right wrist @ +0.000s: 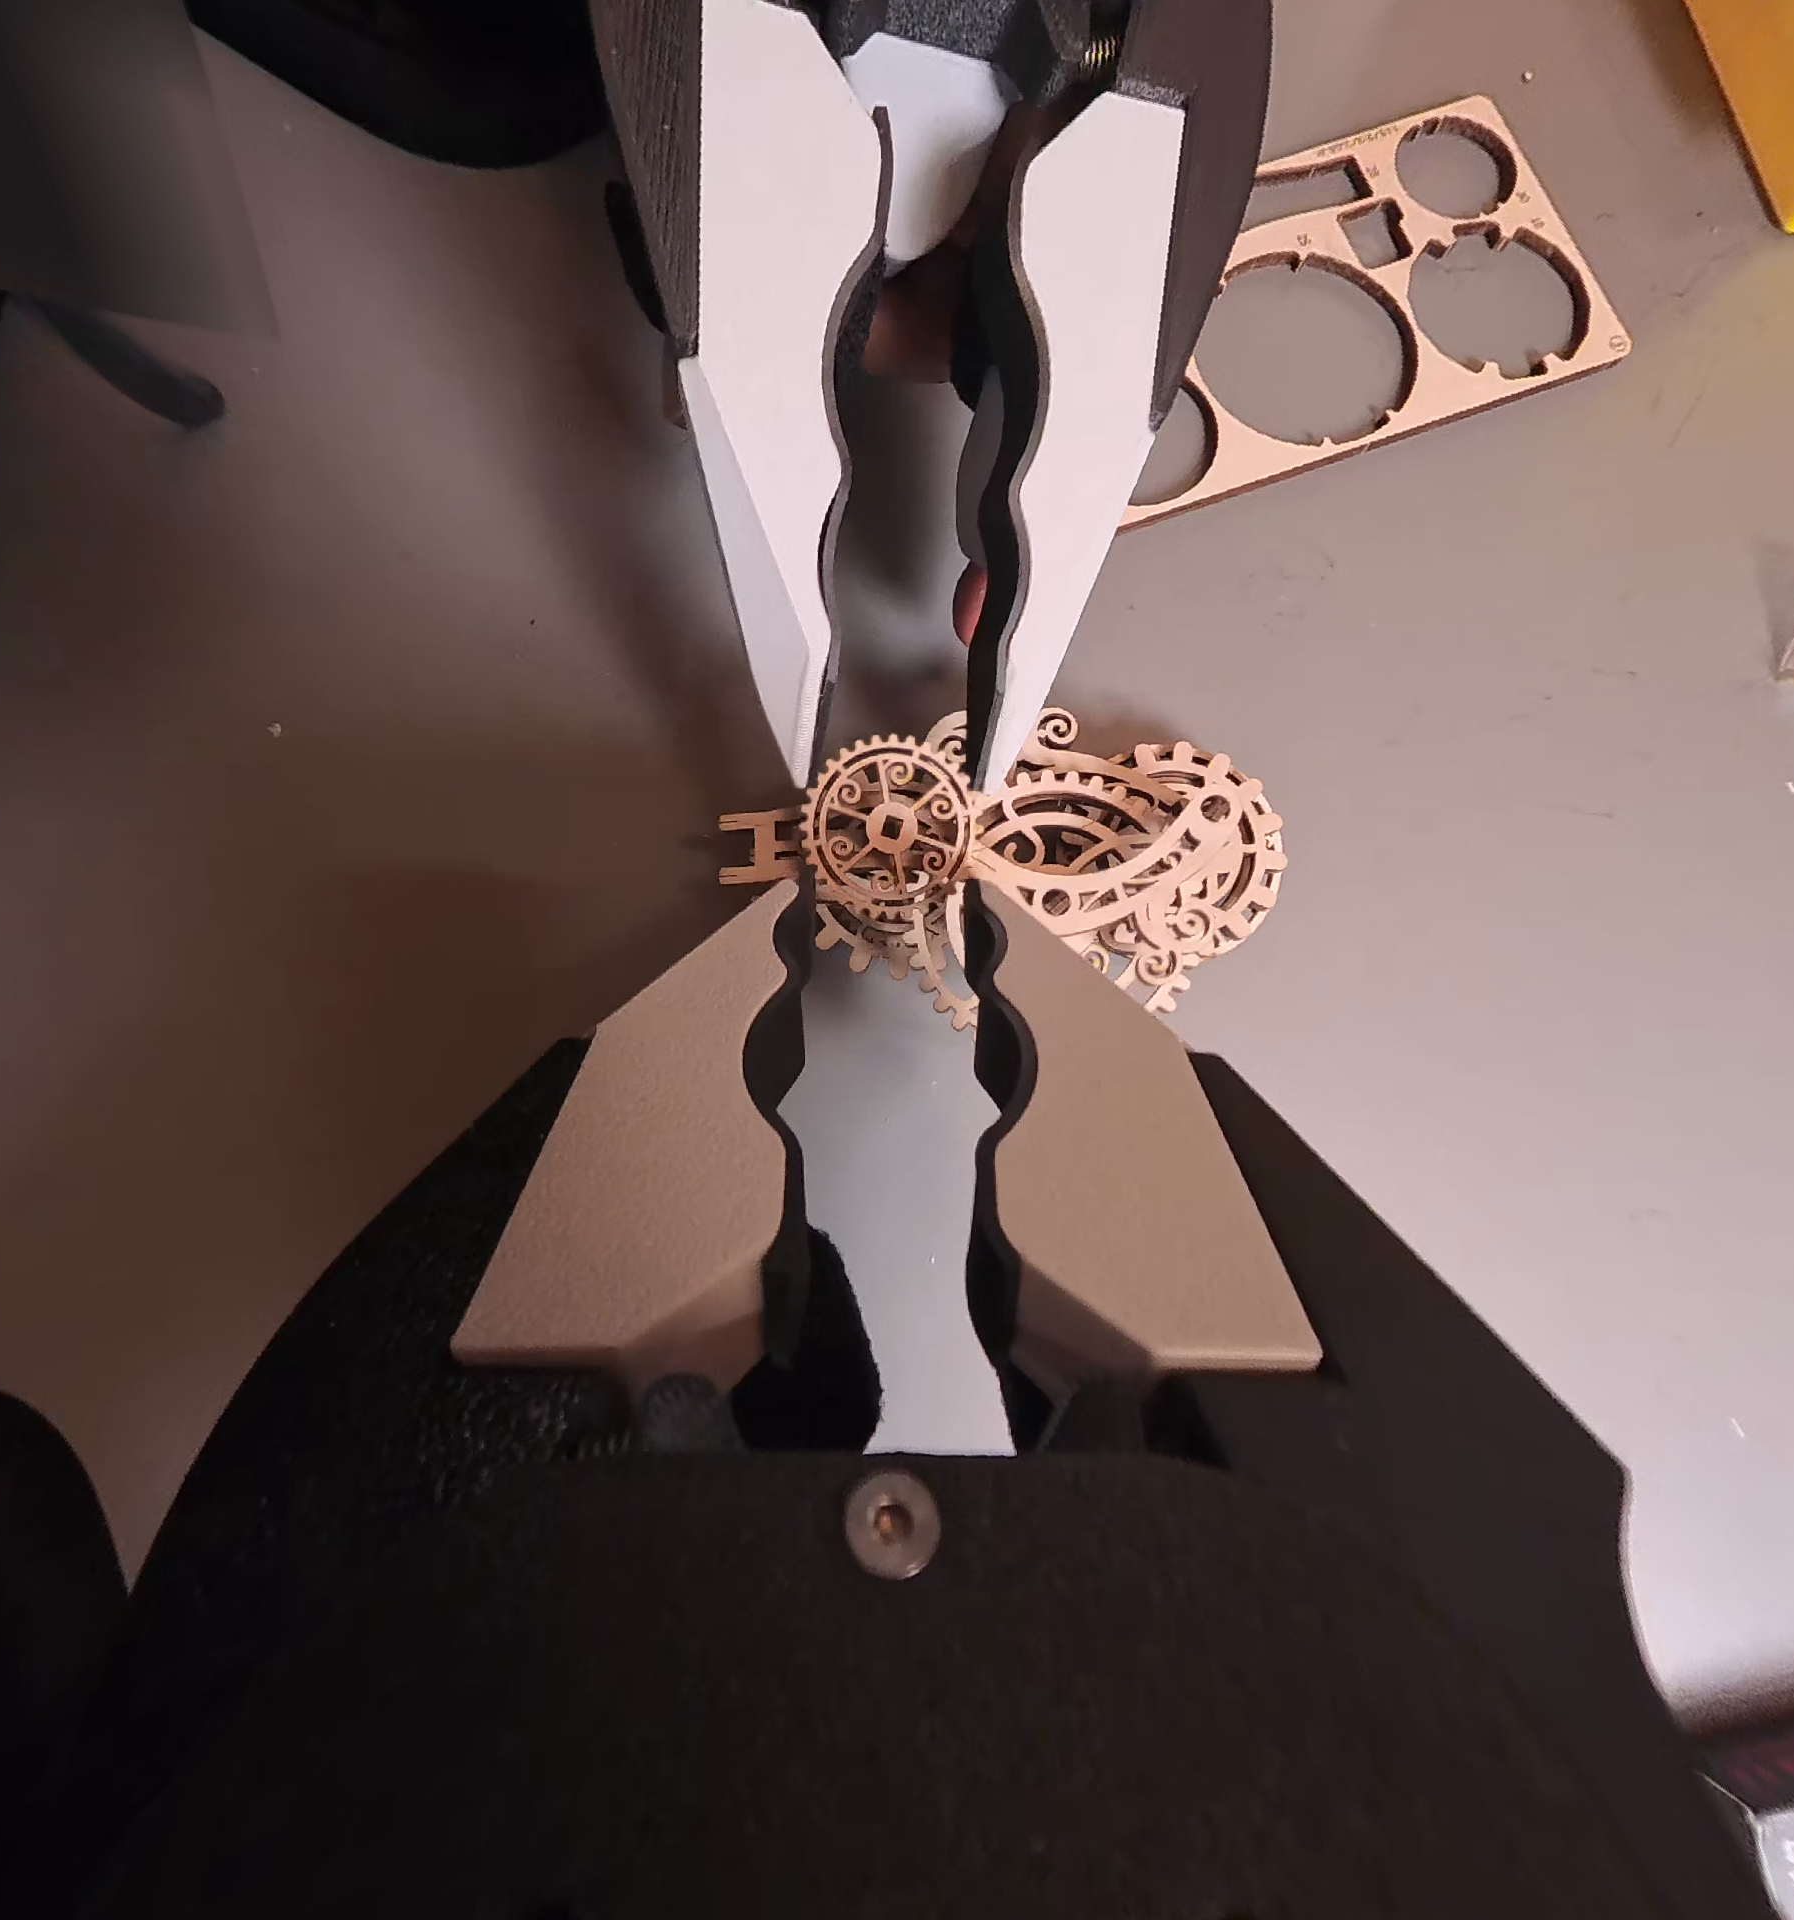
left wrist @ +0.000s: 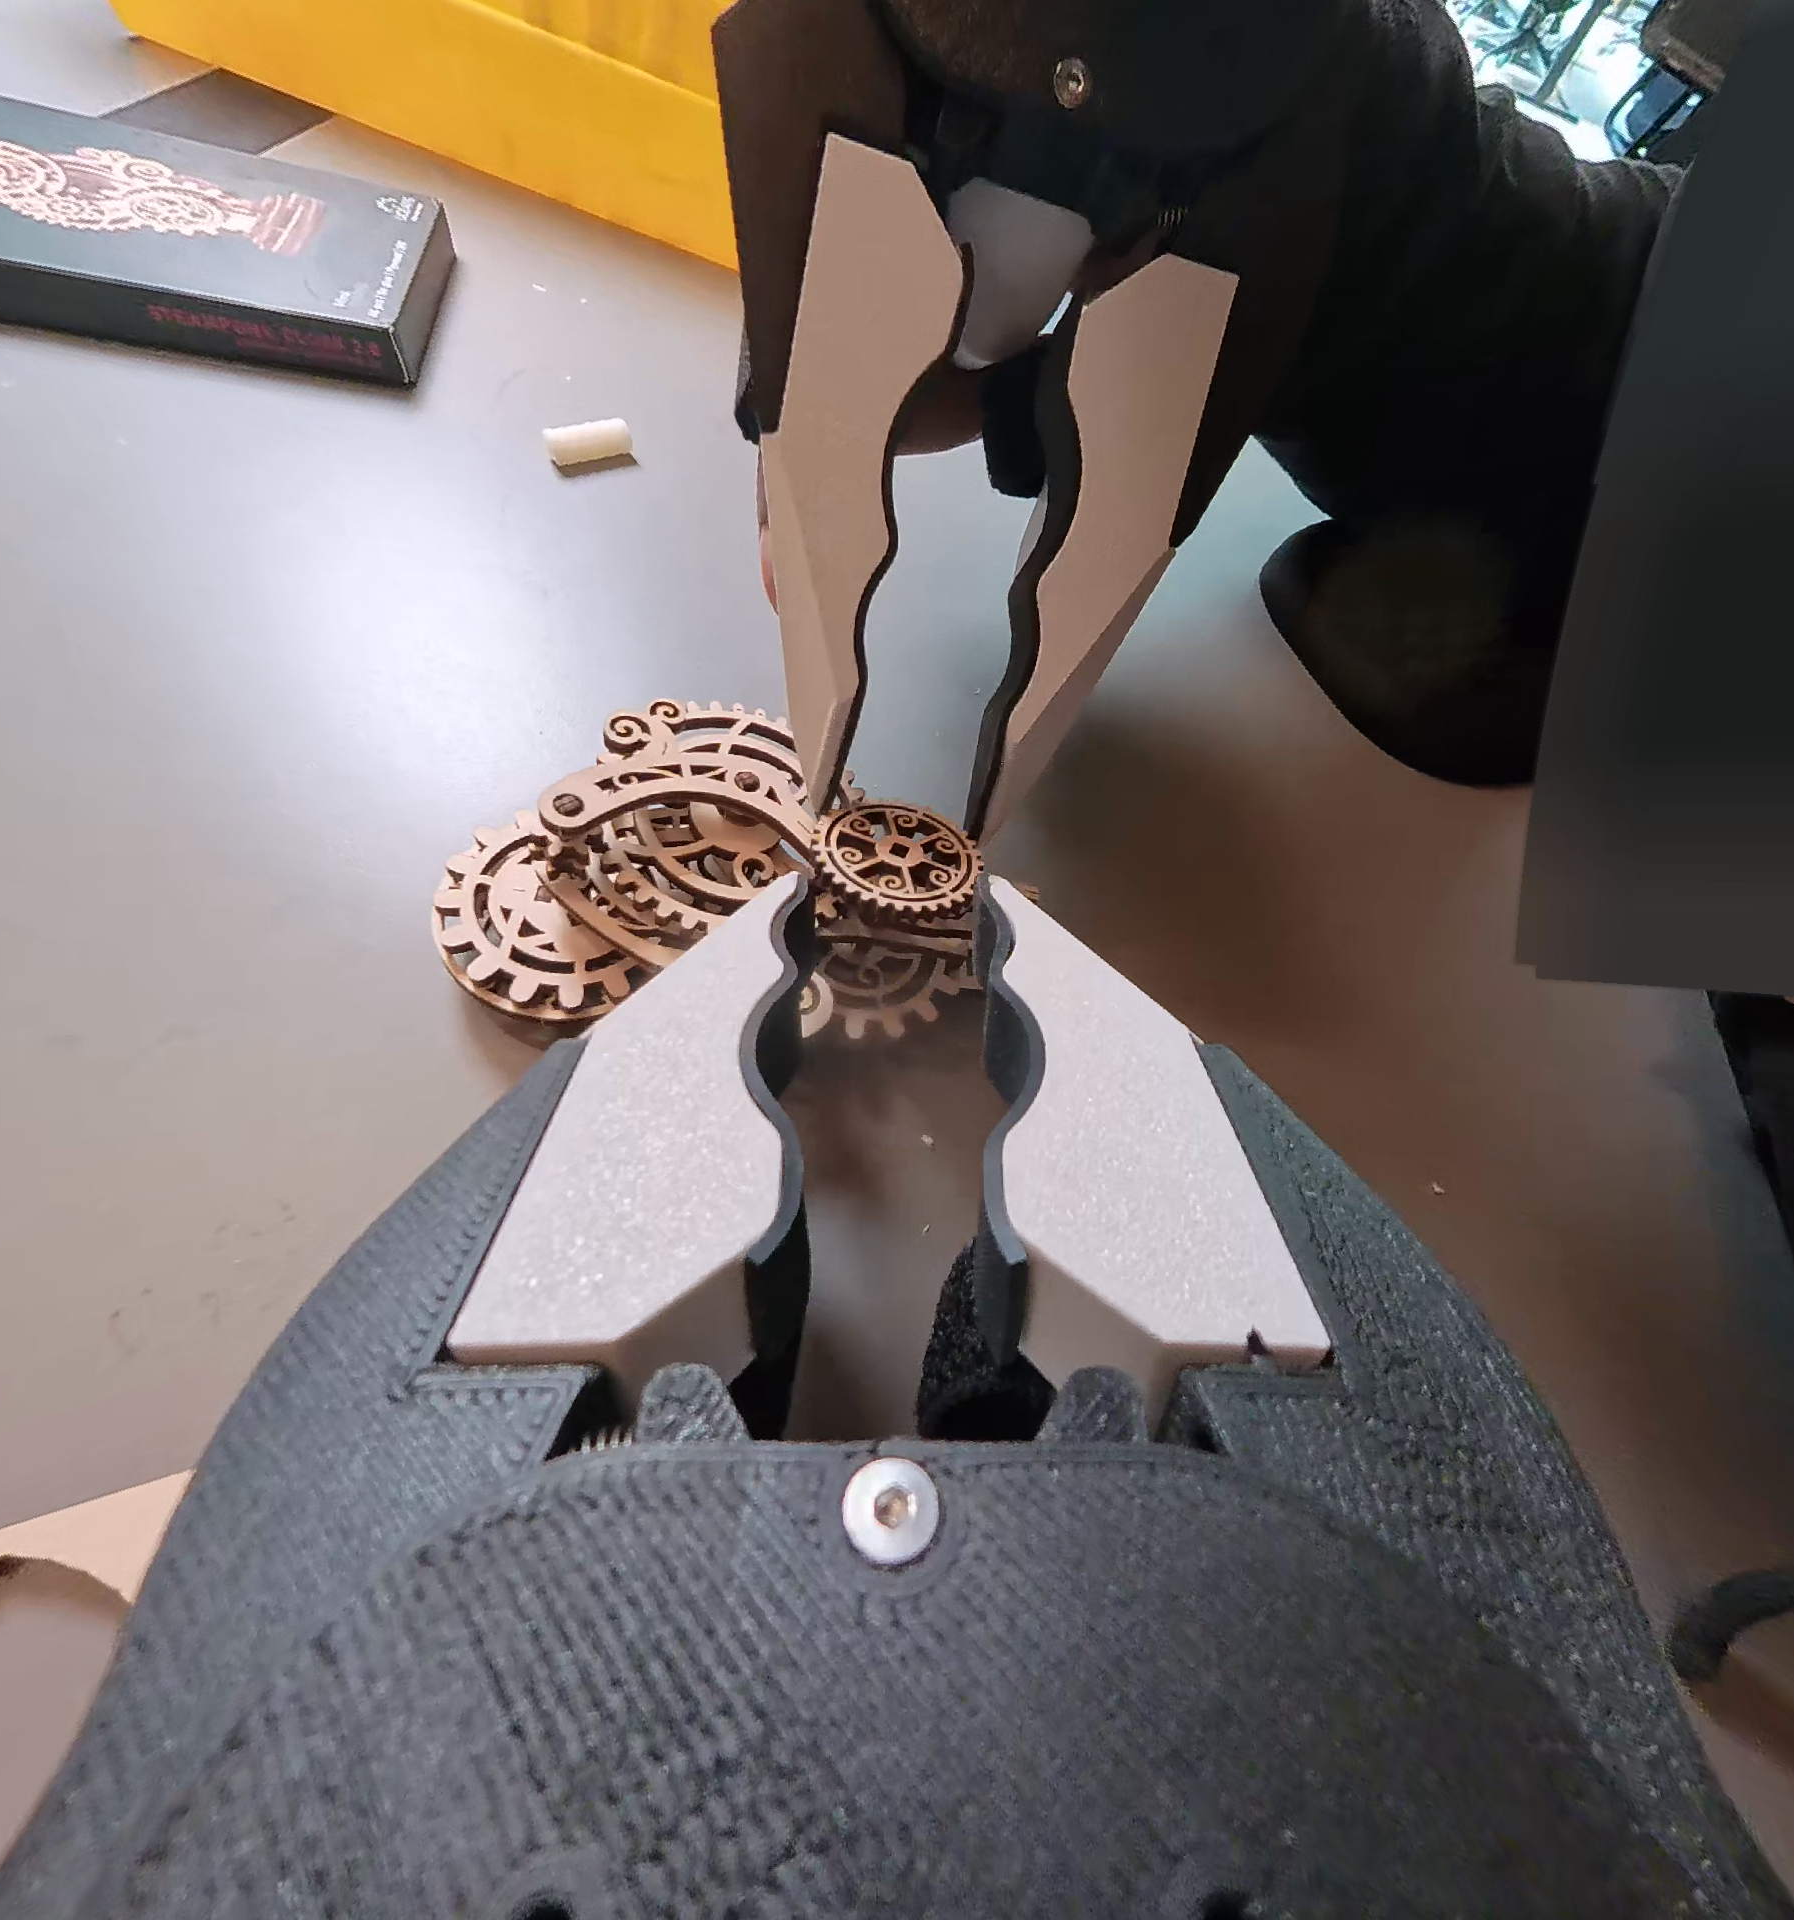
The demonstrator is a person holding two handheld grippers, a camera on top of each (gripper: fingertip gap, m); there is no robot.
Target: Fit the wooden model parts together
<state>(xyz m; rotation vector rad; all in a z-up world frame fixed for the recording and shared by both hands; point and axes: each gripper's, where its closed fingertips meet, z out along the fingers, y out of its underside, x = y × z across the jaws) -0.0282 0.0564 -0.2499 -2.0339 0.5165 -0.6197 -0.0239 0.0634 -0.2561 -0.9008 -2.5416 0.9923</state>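
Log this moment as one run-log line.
left gripper: shut on small wooden gear | right gripper: shut on same gear | gear sits atop wooden gear assembly | grey table

my grey table carries the wooden gear model, a black box, a yellow bin, a white peg and an emptied wooden parts sheet.

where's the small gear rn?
Small gear sits centre of both wrist views, between both grippers' fingertips, atop the wooden model at its right end in the left view.
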